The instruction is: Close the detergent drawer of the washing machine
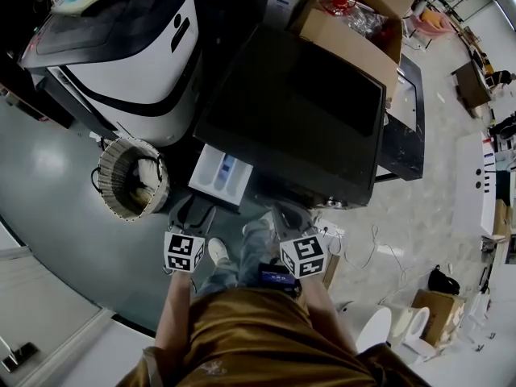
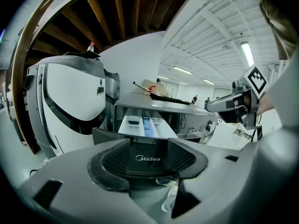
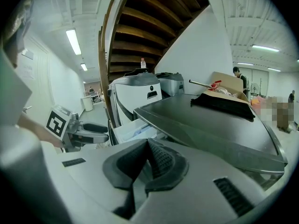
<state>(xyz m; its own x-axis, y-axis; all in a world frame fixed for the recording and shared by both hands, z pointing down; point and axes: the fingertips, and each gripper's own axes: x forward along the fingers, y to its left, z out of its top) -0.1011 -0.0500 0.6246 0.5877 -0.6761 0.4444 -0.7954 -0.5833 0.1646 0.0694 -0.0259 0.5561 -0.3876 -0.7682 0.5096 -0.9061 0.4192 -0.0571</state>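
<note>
1. Noting position: the detergent drawer stood pulled well out from the front of the washing machine, compartments exposed.
2. My left hand-held gripper had its jaws spread wide and gripped nothing. The drawer's dark front panel sat framed in the gap, very near; I could not confirm contact.
3. My right hand-held gripper had its jaws pressed together, empty, and was held off to the side of the drawer.
4. Both forearms were low, reaching forward and level.
5. My judgement: push square on the panel's middle, straight along the slide. An off-centre shove could skew and jam it.
</note>
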